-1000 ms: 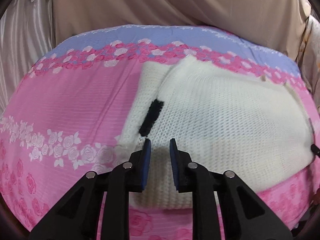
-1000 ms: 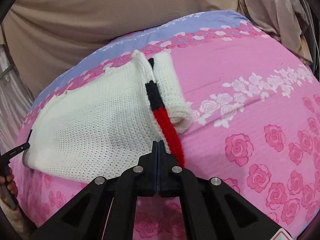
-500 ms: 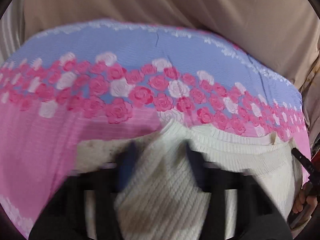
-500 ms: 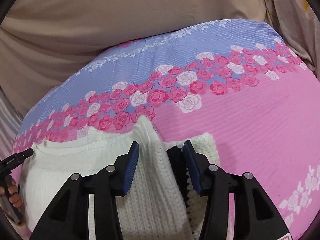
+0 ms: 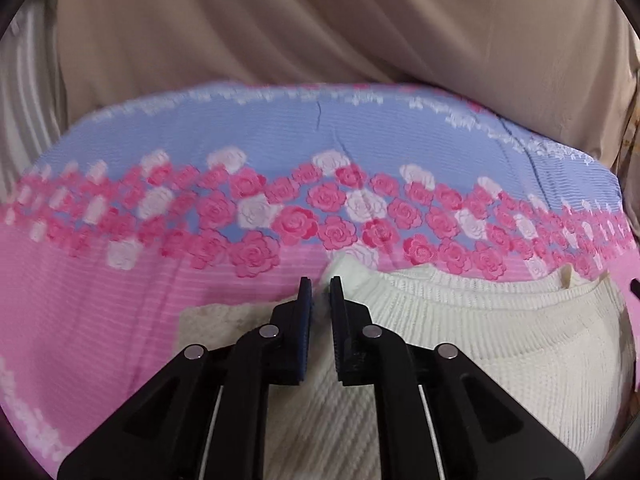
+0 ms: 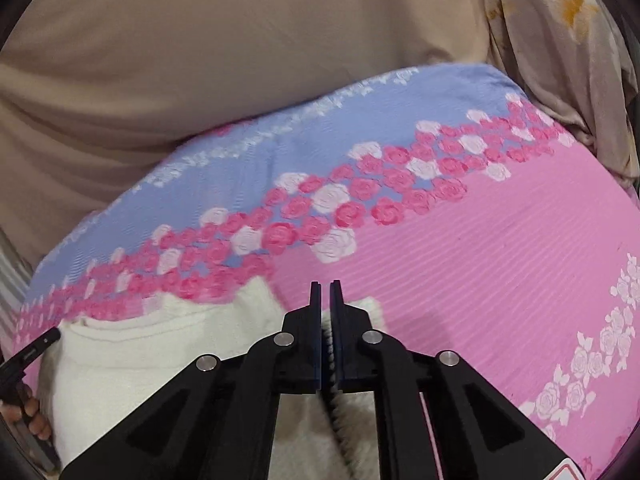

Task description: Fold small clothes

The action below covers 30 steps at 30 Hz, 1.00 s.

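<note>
A small cream knitted sweater [image 5: 460, 336] lies flat on the pink rose-print bedsheet [image 5: 100, 280]. It also shows in the right wrist view [image 6: 160, 352]. My left gripper [image 5: 320, 292] sits over the sweater's far left shoulder, jaws nearly closed on a ridge of the cream knit between the blue pads. My right gripper [image 6: 325, 294] sits over the far right shoulder, jaws closed to a thin slit with the sweater's dark-trimmed edge [image 6: 330, 360] pinched between them.
The sheet turns lilac-blue [image 5: 320, 136] toward the far edge, with beige curtain fabric [image 5: 320, 20] behind it. A stained floral cloth [image 6: 560, 40] hangs at the far right. The hand holding the other gripper [image 6: 24, 396] shows at the left edge of the right wrist view.
Both grippers moved forward from the sweater's near hem to its far shoulder corners. The jaws, open half a second ago, have narrowed onto the knit.
</note>
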{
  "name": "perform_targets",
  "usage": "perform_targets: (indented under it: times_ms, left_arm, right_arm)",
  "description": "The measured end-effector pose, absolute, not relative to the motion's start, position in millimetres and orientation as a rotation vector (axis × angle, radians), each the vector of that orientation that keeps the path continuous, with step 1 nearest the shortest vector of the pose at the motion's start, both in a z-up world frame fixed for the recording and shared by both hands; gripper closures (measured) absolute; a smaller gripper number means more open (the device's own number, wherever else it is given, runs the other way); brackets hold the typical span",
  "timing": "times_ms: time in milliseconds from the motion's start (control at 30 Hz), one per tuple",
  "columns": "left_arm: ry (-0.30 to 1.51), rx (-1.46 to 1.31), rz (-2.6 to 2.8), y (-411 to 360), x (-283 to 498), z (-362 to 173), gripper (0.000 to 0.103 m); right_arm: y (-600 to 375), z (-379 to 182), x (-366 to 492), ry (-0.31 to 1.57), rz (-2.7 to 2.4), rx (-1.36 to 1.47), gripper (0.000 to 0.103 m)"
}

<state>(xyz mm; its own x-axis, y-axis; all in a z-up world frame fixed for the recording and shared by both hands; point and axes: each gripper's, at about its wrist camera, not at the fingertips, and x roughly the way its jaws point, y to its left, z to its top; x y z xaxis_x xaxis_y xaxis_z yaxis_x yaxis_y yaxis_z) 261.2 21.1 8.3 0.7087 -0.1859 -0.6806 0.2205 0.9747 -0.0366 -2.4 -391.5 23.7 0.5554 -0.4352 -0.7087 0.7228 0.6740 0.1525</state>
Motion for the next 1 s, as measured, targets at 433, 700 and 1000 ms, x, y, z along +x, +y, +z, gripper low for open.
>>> perform_targets:
  times_ms: [433,700,1000]
  left_arm:
    - [0.815,0.052,-0.344,-3.6,175.5,-10.3,0.082]
    - [0.817,-0.136,-0.103,96.3,173.6,2.0,0.076]
    - [0.87,-0.207,-0.126,130.0,173.8,-9.7,0.032]
  right_arm:
    - [-265.6,-9.9,18.3,0.827,-0.439,0.306,0.098]
    - [-283.1,6.4,9.3,0.777,-0.428,0.403,0.092]
    - [-261.0,-25.3,76.3,0.849,-0.283,0.404,0.094]
